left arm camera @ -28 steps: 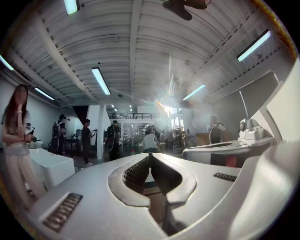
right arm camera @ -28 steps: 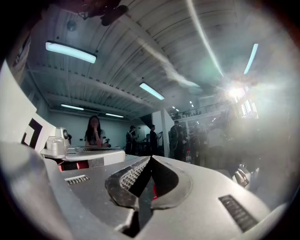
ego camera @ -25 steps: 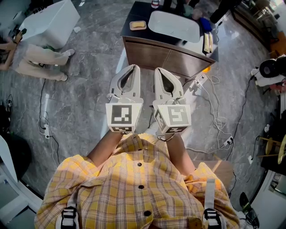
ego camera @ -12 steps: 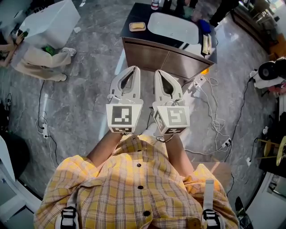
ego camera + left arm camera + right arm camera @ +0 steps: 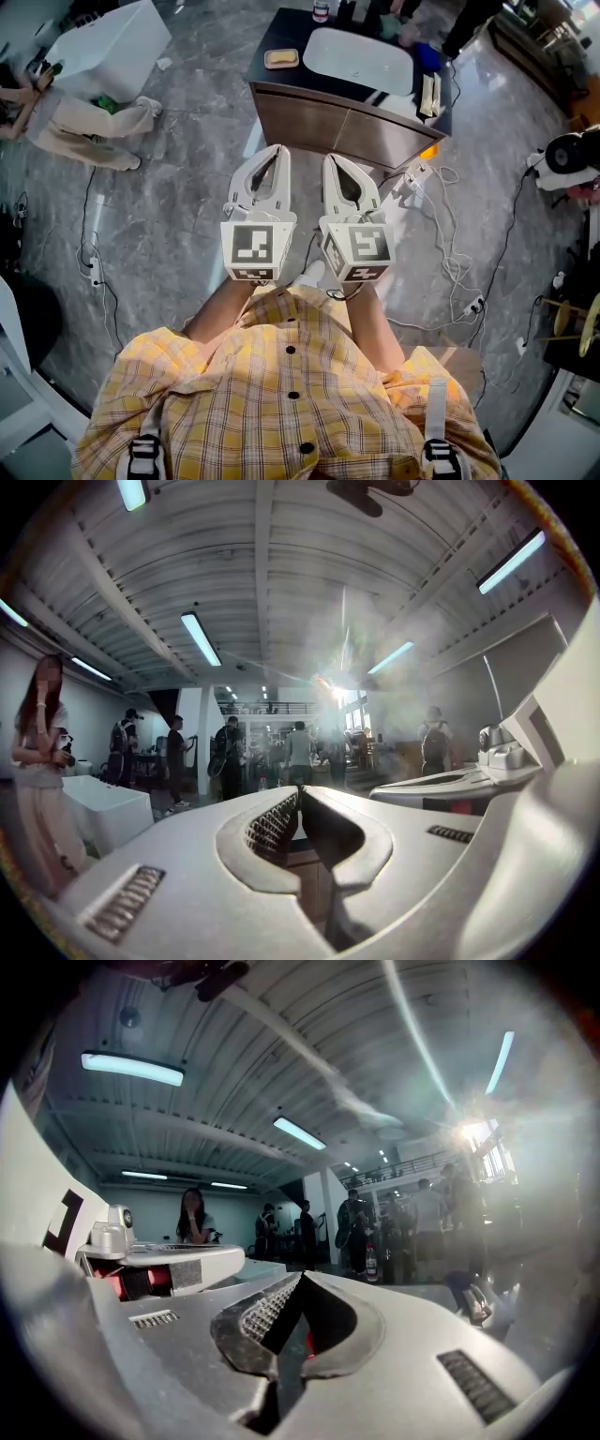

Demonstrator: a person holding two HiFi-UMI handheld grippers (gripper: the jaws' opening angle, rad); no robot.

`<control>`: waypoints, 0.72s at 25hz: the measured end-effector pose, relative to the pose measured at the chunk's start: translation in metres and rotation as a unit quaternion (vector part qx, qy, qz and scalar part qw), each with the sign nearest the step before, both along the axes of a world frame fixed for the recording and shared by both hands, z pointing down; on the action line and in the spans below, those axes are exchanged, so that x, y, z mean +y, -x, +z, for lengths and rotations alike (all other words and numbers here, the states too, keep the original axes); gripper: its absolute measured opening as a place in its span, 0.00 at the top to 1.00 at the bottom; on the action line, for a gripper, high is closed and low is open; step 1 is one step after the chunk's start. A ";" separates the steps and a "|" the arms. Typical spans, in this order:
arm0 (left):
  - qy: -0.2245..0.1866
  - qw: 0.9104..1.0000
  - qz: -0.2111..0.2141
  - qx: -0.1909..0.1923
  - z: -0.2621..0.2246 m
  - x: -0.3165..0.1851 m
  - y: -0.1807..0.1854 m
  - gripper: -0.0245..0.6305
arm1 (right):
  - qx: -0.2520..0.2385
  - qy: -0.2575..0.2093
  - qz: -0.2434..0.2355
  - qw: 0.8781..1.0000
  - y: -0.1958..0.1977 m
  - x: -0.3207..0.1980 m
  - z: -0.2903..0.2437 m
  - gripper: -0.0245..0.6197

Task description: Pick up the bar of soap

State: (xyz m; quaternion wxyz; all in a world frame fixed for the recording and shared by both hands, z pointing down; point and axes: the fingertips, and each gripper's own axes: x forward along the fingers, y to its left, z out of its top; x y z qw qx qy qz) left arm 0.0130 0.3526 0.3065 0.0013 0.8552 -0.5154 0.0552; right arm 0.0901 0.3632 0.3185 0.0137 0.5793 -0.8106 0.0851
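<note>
Two grippers, both jaws pressed together, nothing between them.
Left gripper [image 5: 278, 152] and right gripper [image 5: 330, 159] side by side mid-frame; one bar of soap [image 5: 281, 58] top centre on the vanity [image 5: 309, 111], left of its one basin [image 5: 358, 56], well apart from both.

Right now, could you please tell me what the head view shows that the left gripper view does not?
Only the head view: the bar of soap on the dark counter, the floor cables and the person's plaid shirt. Only the left gripper view: the ceiling lights and a group of standing people far off. Both: the left gripper and the right gripper, side by side, jaws closed and empty.
</note>
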 end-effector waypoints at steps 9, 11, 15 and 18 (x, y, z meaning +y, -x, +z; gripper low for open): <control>0.007 1.000 -0.024 -0.014 0.020 -0.022 -0.026 0.93 | -0.005 0.010 -0.008 1.000 -0.040 -0.025 0.034 0.93; 0.010 1.000 -0.027 -0.012 0.021 -0.036 -0.024 0.93 | -0.002 0.010 -0.013 1.000 -0.036 -0.038 0.033 0.93; 0.015 1.000 -0.019 -0.006 0.030 -0.084 -0.030 0.93 | 0.001 0.012 -0.013 1.000 -0.032 -0.082 0.038 0.93; 0.018 1.000 -0.007 0.000 0.042 -0.137 -0.032 0.93 | 0.004 0.012 -0.006 1.000 -0.028 -0.131 0.045 0.93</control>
